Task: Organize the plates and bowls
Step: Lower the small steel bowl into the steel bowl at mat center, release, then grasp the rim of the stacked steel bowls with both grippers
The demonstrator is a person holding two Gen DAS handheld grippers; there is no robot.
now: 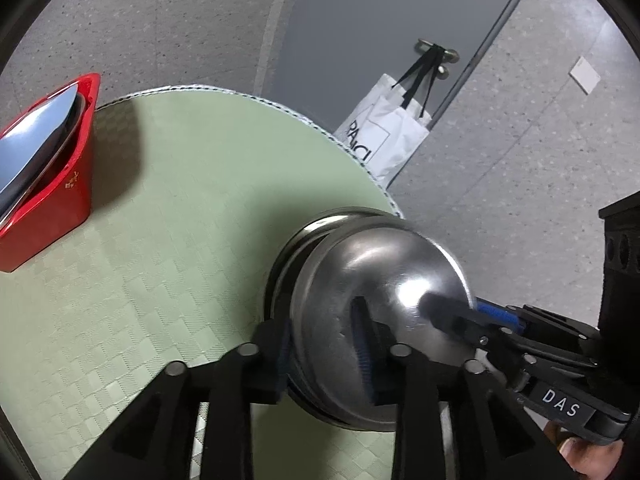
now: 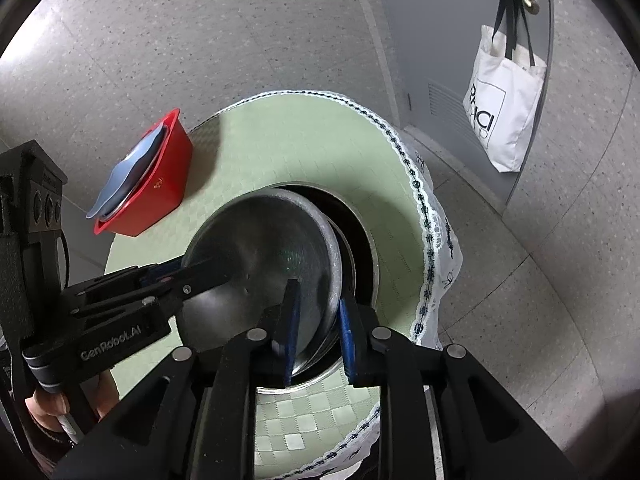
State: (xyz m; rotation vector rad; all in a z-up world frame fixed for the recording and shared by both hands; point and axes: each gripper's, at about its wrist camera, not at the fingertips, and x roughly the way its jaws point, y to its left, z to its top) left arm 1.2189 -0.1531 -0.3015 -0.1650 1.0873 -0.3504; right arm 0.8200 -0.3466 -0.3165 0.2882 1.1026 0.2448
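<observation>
A steel bowl (image 1: 380, 296) is tilted on edge, bottom facing out, over a second steel dish (image 1: 320, 220) lying on the round green table (image 1: 160, 240). My left gripper (image 1: 326, 356) is shut on the bowl's rim, one finger on each side. My right gripper (image 2: 318, 340) is shut on the opposite rim of the same bowl (image 2: 264, 252), above the lower dish (image 2: 360, 240). Each gripper shows in the other's view, the right gripper (image 1: 460, 312) in the left wrist view and the left gripper (image 2: 200, 268) in the right wrist view.
A red bin (image 1: 60, 184) holding steel plates stands at the table's far left edge; it also shows in the right wrist view (image 2: 156, 184). A white tote bag (image 2: 500, 108) hangs from a door handle beyond the table. The lace-trimmed table edge (image 2: 424, 208) is close on the right.
</observation>
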